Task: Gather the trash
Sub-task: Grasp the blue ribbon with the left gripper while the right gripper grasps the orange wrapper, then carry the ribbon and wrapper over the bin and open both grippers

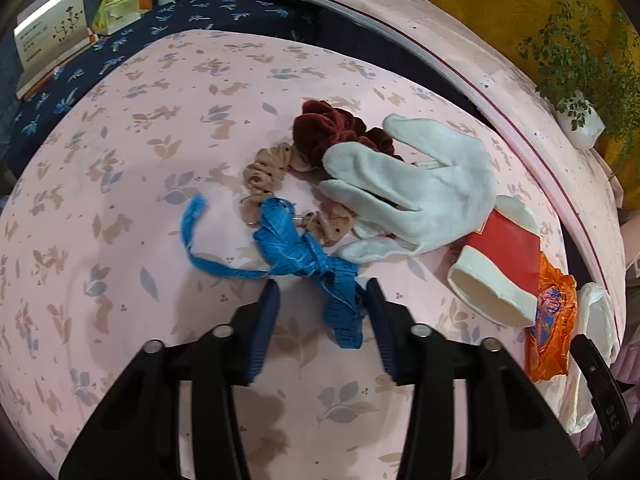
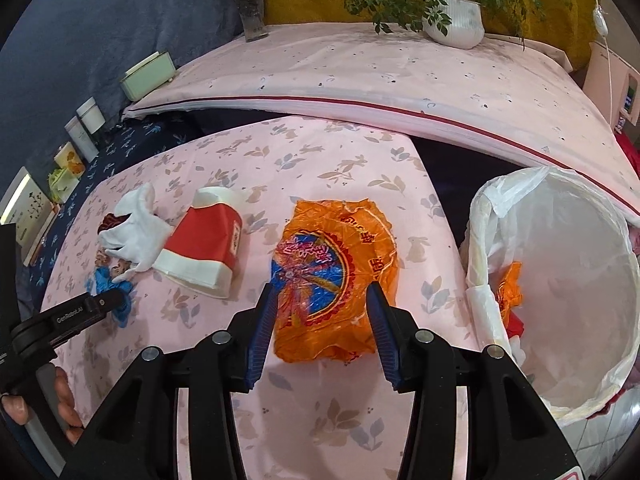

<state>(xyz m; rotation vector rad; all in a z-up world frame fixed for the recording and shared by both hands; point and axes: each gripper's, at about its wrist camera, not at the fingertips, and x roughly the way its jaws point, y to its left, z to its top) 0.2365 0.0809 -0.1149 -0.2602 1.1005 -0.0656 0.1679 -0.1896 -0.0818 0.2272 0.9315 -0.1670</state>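
A blue measuring tape (image 1: 296, 248) lies tangled on the pink rabbit-print cloth (image 1: 120, 240). Its loose end runs between the jaws of my left gripper (image 1: 322, 288), which is open; the tape lies by the right finger, not pinched. Beyond it are a tan scrunchie (image 1: 264, 176), a dark red scrunchie (image 1: 324, 128), a white glove (image 1: 420, 188) and a flattened red-and-white paper cup (image 1: 504, 264). My right gripper (image 2: 320, 292) is open and straddles an orange plastic wrapper (image 2: 332, 264) lying flat on the cloth. To its right stands a bin with a white liner (image 2: 480, 240), holding some orange and red scraps.
A raised pink padded surface (image 2: 360, 80) behind carries a potted plant (image 2: 452, 20) and a glass vase (image 2: 252, 12). Boxes and cards (image 2: 84, 136) line the dark blue cloth at the left. A hand (image 2: 64, 404) holds the left gripper's handle.
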